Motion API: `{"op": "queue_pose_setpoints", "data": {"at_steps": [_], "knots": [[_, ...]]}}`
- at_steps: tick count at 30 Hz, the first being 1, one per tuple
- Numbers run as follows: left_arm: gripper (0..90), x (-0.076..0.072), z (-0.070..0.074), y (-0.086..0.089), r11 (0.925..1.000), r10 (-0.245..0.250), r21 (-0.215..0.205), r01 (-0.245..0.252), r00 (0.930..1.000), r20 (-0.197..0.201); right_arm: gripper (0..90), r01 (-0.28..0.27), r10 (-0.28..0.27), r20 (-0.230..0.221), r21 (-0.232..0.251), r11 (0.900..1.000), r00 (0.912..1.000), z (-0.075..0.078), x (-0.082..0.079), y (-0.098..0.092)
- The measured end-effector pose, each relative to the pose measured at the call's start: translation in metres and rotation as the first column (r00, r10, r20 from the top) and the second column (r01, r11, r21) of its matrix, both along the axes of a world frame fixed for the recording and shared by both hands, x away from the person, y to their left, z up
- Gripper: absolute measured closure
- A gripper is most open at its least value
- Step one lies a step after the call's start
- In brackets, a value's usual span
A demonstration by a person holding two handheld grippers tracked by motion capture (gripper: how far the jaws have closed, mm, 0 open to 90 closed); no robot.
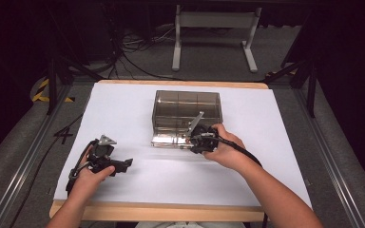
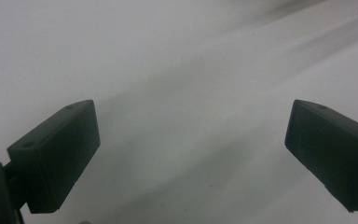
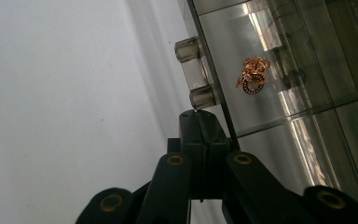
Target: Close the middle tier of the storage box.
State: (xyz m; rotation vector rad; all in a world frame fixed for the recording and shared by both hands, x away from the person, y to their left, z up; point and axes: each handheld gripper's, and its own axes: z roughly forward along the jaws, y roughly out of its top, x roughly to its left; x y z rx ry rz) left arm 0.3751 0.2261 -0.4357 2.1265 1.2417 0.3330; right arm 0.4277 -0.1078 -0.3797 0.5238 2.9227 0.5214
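A smoky see-through box stands in the middle of the white table. Its clear front panel carries a handle on two round posts. Behind the panel lies a small gold chain piece. My right gripper is at the box's front edge. In the right gripper view that gripper has its jaws shut flat together, tips just under the lower handle post, nothing visible between them. My left gripper rests low over the table at the near left. Its jaws stand wide apart over bare white surface.
The table's wooden front edge runs close to the person. Metal rails flank both sides. Cables and a white stand sit on the floor behind the table. Each gripper trails a black cable.
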Motion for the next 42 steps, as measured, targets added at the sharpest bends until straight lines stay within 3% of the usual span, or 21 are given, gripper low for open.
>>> {"op": "queue_pose_setpoints", "data": {"at_steps": [23, 42], "knots": [[3.8, -0.003, 0.000, 0.002, 1.0000, 0.010, -0.002, -0.010, 1.0000, -0.001, 90.0, 0.055, -0.057, 0.053, 0.042, 0.998, 0.9970, 0.000, 0.020, -0.004], [3.8, -0.003, -0.001, 0.002, 0.9999, 0.011, -0.004, -0.011, 0.9999, -0.002, 90.0, 0.126, -0.135, 0.096, 0.089, 0.988, 0.9862, -0.003, 0.032, -0.010]]}}
